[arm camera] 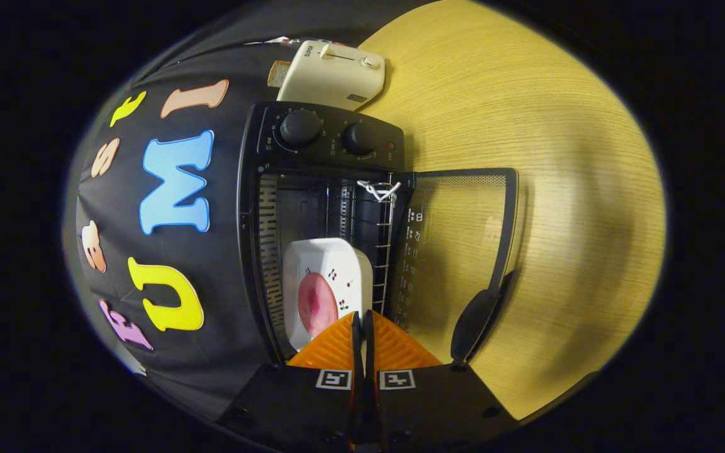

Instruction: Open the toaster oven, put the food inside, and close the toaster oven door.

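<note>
Matt wood-grain table [526, 126]; glossy ceramic-looking dish [328, 270]; metal wire rack [382, 251]; glass oven door [457, 251].

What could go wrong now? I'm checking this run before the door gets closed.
The gripper pinches the rim of the dish in the oven; pulling back unopened could drag it out. The open door has a white cord at its hinge end that might snag.

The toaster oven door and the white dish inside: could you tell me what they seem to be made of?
Toaster oven door: apparently clear glass in a black frame, since the wood grain shows through; printed marks on it.
White dish: probably glazed ceramic, glossy with small printed cherries, though plastic is possible.
The tool is shut on its rim.
</note>
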Action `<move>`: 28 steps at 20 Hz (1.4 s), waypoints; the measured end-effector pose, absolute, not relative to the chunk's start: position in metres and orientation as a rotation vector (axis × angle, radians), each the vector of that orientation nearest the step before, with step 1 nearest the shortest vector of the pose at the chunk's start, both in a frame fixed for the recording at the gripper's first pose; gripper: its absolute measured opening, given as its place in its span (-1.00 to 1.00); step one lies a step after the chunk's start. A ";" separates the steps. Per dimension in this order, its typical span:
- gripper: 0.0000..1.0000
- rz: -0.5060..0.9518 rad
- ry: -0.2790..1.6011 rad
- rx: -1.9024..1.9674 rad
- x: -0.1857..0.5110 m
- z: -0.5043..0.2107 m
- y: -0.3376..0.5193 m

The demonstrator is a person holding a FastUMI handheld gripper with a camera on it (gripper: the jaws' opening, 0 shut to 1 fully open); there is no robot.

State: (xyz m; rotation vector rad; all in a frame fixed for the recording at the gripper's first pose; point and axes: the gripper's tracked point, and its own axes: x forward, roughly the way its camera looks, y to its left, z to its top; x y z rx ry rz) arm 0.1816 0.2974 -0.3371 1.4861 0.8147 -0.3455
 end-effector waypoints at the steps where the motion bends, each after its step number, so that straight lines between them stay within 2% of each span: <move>1: -0.96 -0.361 0.809 1.497 0.186 -0.339 0.299; 14: -0.91 -0.507 0.733 1.477 0.233 -0.368 0.297; 18: -0.86 -0.473 0.709 1.502 0.240 -0.362 0.301; 25: 0.86 -0.327 0.749 1.424 0.223 -0.339 0.320; 26: 0.93 -0.299 0.764 1.392 0.217 -0.336 0.322; 28: 0.93 -0.222 0.793 1.295 0.202 -0.326 0.326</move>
